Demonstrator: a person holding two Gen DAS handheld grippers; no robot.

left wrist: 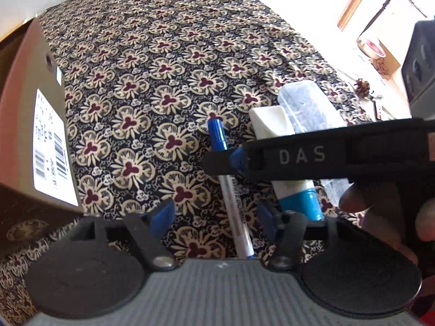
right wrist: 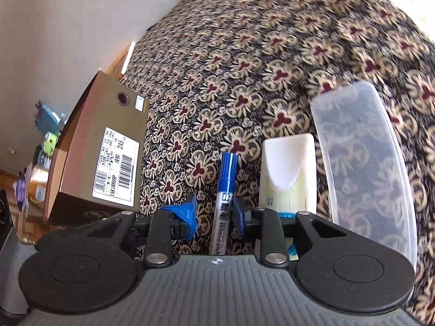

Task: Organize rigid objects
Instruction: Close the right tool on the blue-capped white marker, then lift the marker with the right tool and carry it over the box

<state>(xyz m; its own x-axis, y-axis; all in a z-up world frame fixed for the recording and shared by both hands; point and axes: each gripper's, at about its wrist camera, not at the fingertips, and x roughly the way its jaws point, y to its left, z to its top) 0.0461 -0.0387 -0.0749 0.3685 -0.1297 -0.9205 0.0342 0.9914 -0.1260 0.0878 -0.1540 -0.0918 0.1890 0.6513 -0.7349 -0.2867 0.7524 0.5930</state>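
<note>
— So, where is the marker [right wrist: 223, 190]?

— Lying on the flower-patterned cloth [right wrist: 244, 68], blue cap pointing away. In the right wrist view it runs straight up between the fingers of the right claw [right wrist: 214, 214], whose blue pads stand apart on either side of the barrel; whether either pad touches it I cannot tell.

— And beside it?

— A white tube with a blue end [right wrist: 288, 174] just to its right, then a clear plastic case [right wrist: 364, 163] further right, all three roughly parallel.

— Does the left wrist view add anything?

— Yes. It shows the right claw from outside: a black finger marked "DAS" crossing over the marker [left wrist: 217, 133] and the tube [left wrist: 272, 122], and a fingertip [left wrist: 353, 198] of the hand holding it. The left claw [left wrist: 214, 214] is spread wide, gripping nothing, with the marker's white barrel passing under the gap nearer its right pad.

— What does only the right view give?

— The cardboard box [right wrist: 108, 146] whole, its label readable, lid tilted up, and clutter behind it, including a green toy [right wrist: 50, 142]. The left view sees only the box's [left wrist: 35, 125] near face, close at the left edge.
</note>
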